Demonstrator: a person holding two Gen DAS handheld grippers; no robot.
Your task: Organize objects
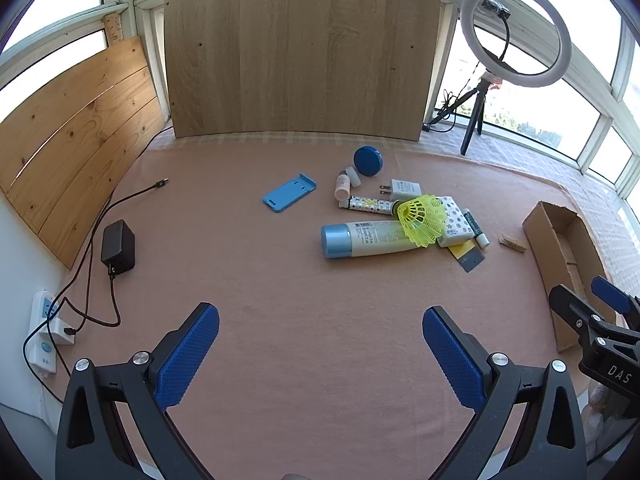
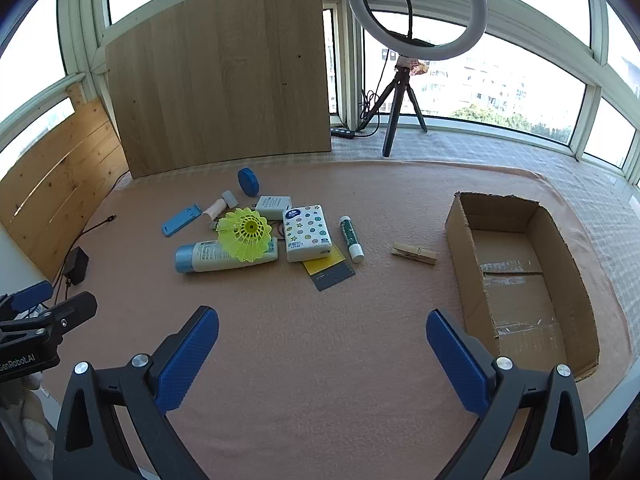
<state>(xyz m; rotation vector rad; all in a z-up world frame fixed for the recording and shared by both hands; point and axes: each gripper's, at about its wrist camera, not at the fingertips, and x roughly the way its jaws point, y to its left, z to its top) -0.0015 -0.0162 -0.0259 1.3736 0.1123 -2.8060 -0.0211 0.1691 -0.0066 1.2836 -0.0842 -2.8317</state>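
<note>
A home sunroom turned recording corner: wraparound windows (image 2: 500, 80), a ring light on a tripod (image 2: 416, 8), a pink-clothed tabletop (image 2: 320, 340).

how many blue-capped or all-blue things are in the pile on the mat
3: the blue phone stand at the pile's left edge, the round blue tin at the back near the wood panel, and the lotion bottle with its blue cap lying in front. Others may be hidden under the shuttlecock.

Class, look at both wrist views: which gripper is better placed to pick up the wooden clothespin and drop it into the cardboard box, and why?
Probably the right gripper. Its jaws are open and empty, and the wooden clothespin and cardboard box lie just ahead on its side. The left gripper, also open, sits further left, facing bare cloth.
</note>
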